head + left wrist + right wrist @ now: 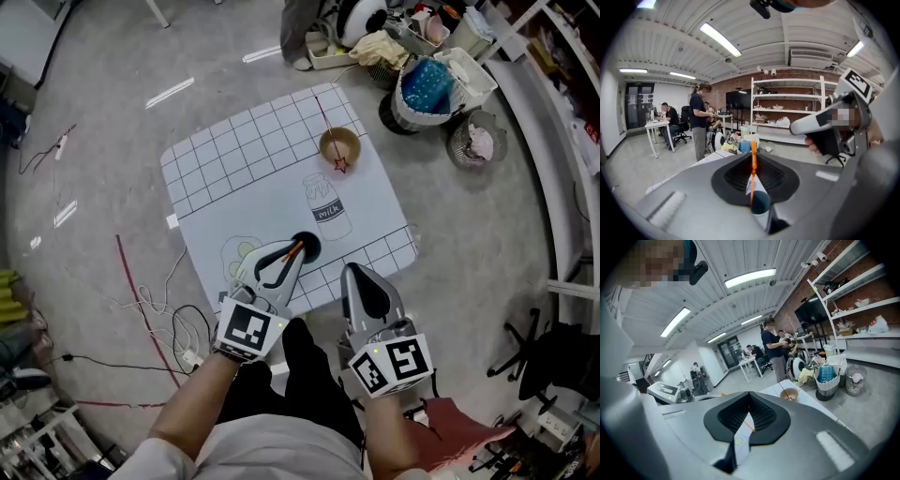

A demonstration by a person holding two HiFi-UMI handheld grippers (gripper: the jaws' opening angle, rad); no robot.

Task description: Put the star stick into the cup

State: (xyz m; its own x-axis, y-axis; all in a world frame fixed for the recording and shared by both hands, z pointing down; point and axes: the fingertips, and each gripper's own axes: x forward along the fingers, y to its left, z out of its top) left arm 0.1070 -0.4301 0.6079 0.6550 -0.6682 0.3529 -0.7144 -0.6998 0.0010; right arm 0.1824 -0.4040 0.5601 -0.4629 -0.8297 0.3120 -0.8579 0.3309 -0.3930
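Star stick (340, 165) looks to sit in the brown cup (322, 144) far ahead of your grippers, your right gripper (353, 272) is closed on nothing, and your left gripper (298, 247) pinches an orange stick (753, 164), so lower it straight down into the dark cup (761, 206) below.

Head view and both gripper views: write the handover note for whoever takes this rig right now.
Left tool: shut on an orange stick, whose lower end is at the mouth of the dark cup.
Right tool: jaws together, empty, held near the mat's near edge.
Far side of the mat: a brown cup already holds a red star stick.
Done: the orange stick is gripped and lined up.
Left: probably lower it into the dark cup and release. Its star is not visible.
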